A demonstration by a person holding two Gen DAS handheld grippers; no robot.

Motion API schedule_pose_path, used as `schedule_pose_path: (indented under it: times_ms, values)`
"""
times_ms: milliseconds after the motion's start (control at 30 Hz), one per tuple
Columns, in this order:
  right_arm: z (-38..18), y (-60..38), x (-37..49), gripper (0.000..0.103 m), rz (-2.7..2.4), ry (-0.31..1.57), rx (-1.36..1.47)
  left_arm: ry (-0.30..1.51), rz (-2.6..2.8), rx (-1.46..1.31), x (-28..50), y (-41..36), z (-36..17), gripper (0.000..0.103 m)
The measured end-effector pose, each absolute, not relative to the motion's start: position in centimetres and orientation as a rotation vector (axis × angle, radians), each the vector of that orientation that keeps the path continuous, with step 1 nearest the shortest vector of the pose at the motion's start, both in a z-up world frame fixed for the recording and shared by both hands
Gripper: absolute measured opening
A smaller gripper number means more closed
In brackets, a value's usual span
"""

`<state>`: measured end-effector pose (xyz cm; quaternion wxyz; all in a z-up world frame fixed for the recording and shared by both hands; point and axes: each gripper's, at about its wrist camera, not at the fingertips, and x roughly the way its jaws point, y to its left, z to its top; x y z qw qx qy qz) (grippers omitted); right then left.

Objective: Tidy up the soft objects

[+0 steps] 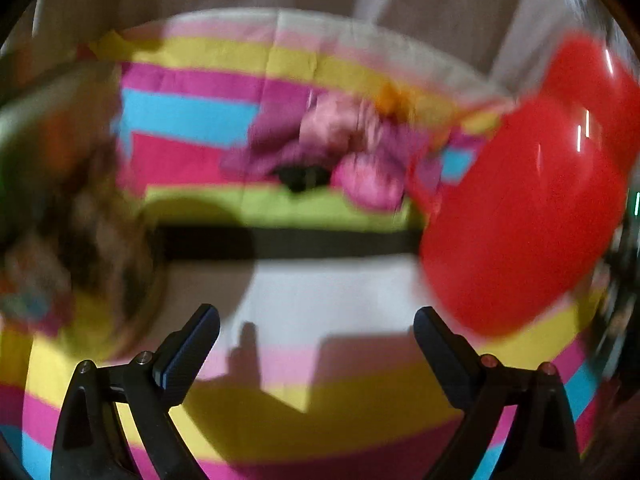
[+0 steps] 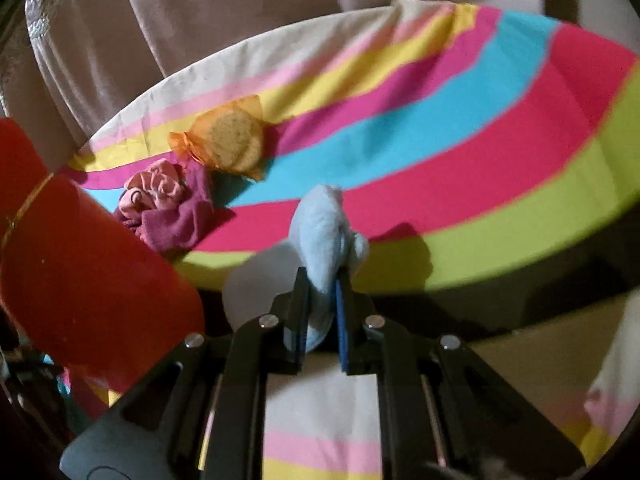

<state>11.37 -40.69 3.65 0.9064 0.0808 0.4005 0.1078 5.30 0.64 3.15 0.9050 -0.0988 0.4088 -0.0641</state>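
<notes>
My right gripper (image 2: 322, 280) is shut on a light blue soft toy (image 2: 326, 232) and holds it above the striped bedsheet (image 2: 460, 128). A pink and magenta cloth bundle (image 2: 168, 208) lies on the sheet to the left, with an orange mesh pouch holding a round yellow sponge (image 2: 232, 144) behind it. My left gripper (image 1: 316, 320) is open and empty over the sheet (image 1: 320, 296). In the blurred left wrist view the pink bundle (image 1: 340, 148) lies ahead, and the orange pouch (image 1: 394, 100) is behind it.
A red plastic container (image 1: 524, 208) stands at the right in the left wrist view and at the left in the right wrist view (image 2: 80, 264). A blurred round basket with soft things (image 1: 68, 216) is at the left. Pale curtains (image 2: 220, 20) hang behind the bed.
</notes>
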Motion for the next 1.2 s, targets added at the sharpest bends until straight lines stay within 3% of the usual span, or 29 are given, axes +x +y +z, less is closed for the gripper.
schedule_pose_path:
  times_ms: [233, 500, 600, 667, 767, 800, 833, 1000, 1200]
  values:
    - [0.9, -41.1, 9.7, 0.015, 0.205, 0.841, 0.274, 0.782, -0.134, -0.220, 13.8, -0.9, 6.6, 0.099]
    - [0.4, -39.7, 10.3, 0.015, 0.217, 0.868, 0.209, 0.811, -0.133, -0.172, 22.2, -1.0, 5.3, 0.099]
    - [0.1, -39.9, 10.6, 0.015, 0.224, 0.881, 0.228, 0.834, -0.168, -0.172, 23.5, -1.3, 4.4, 0.081]
    - [0.0, -40.3, 10.7, 0.015, 0.230, 0.883, 0.259, 0.847, -0.208, -0.152, 24.0, -2.3, 3.8, 0.055]
    - [-0.2, -40.9, 10.8, 0.015, 0.222, 0.889, 0.297, 0.878, -0.194, -0.123, 24.6, -3.3, 2.8, 0.043]
    - [-0.1, -40.9, 10.8, 0.015, 0.222, 0.888, 0.300, 0.859, -0.186, -0.134, 24.4, -3.0, 2.8, 0.035]
    - [-0.1, -40.9, 10.7, 0.015, 0.221, 0.887, 0.299, 0.840, -0.177, -0.153, 24.0, -2.6, 3.1, 0.019]
    - [0.1, -40.8, 10.5, 0.016, 0.218, 0.877, 0.292, 0.622, -0.166, -0.216, 15.9, -0.4, 7.4, 0.016]
    - [0.2, -40.8, 10.4, 0.016, 0.220, 0.873, 0.292, 0.608, -0.257, -0.196, 4.5, 0.3, 8.8, 0.017]
